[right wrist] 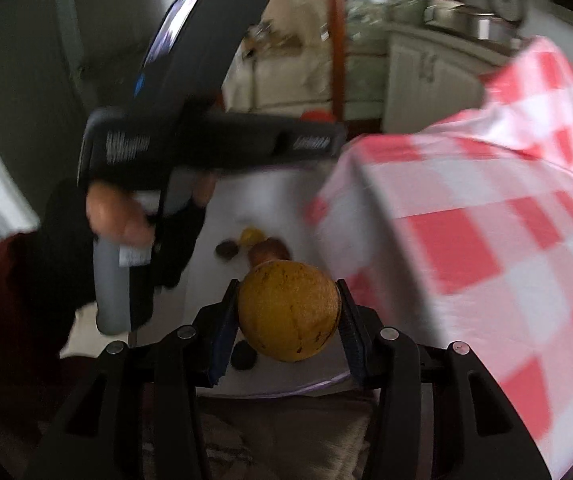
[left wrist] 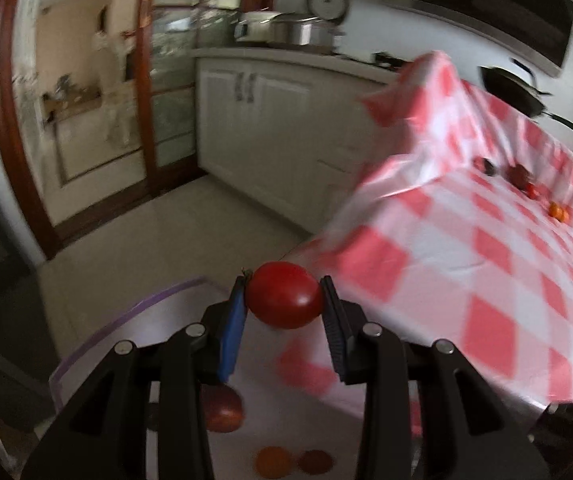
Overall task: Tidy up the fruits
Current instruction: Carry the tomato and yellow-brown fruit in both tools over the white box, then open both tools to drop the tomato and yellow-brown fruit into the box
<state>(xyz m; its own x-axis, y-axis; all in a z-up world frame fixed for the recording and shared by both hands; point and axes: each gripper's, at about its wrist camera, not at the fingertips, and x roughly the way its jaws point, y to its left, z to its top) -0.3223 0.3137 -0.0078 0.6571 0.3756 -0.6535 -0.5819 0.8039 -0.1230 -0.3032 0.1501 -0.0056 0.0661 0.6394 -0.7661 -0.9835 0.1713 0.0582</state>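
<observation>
Glossy smooth tomato (left wrist: 284, 300), matt pitted yellow fruit (right wrist: 288, 310), shiny plastic tablecloth (left wrist: 486, 240).

White cabinets (left wrist: 262, 120), pale tiled floor (left wrist: 158, 232)

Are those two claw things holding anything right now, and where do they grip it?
Yes. The left gripper pinches a red tomato across its sides; the right gripper squeezes a yellow-orange fruit likewise.

- The tablecloth (left wrist: 486, 264) is checked in red-pink and white.
- The tomato (left wrist: 284, 300) is deep glossy red.
- The round fruit (right wrist: 288, 310) is mustard yellow with dark specks.
- The left tongs (left wrist: 282, 316) are black with blue pads (left wrist: 232, 332).
- The bin (left wrist: 134, 312) is white with a pale purple rim.
- The door frame (left wrist: 2, 120) is reddish brown.
- The cabinets (left wrist: 254, 120) are cream white.
</observation>
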